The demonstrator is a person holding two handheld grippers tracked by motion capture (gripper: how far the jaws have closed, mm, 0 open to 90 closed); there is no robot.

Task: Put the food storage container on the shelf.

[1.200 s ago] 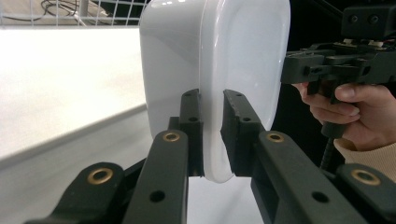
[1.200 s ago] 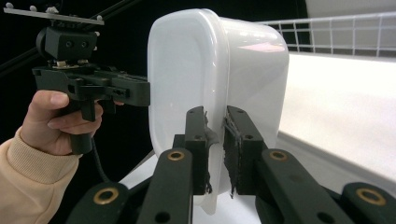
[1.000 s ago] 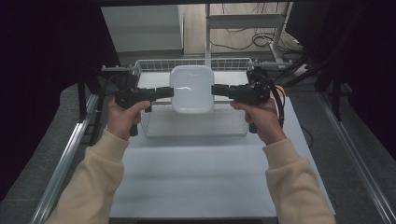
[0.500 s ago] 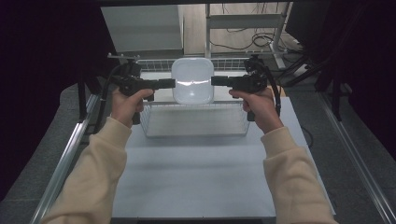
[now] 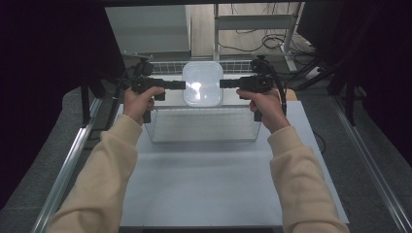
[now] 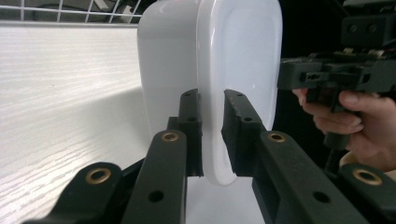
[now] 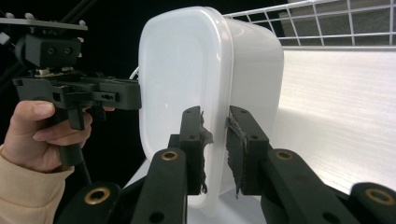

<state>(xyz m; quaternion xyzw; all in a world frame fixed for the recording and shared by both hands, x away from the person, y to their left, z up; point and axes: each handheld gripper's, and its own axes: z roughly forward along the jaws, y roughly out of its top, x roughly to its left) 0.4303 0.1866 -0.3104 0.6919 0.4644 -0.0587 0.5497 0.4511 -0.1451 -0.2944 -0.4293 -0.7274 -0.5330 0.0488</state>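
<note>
Gripping white tub (image 5: pixel 202 83) by rim: my left gripper (image 5: pixel 180 85) at 9 o'clock, right gripper (image 5: pixel 224 83) at 3, right jaws just easing. Wire basket (image 5: pixel 204 127) sitting underneath, toward 6 o'clock.

The right gripper (image 7: pixel 215 140) clasped the white container's (image 7: pixel 187 84) rim, with the left gripper (image 7: pixel 133 99) touching its far side.

I take this for a lab or test room set up for recording. My white desk (image 5: pixel 214 184) sits inside a bare metal frame (image 5: pixel 68 165), with black curtains (image 5: pixel 48 58) at the left and right edges. At the top, loose cables (image 5: pixel 252 41) lie on the floor beside metal shelving (image 5: pixel 252 19).
</note>
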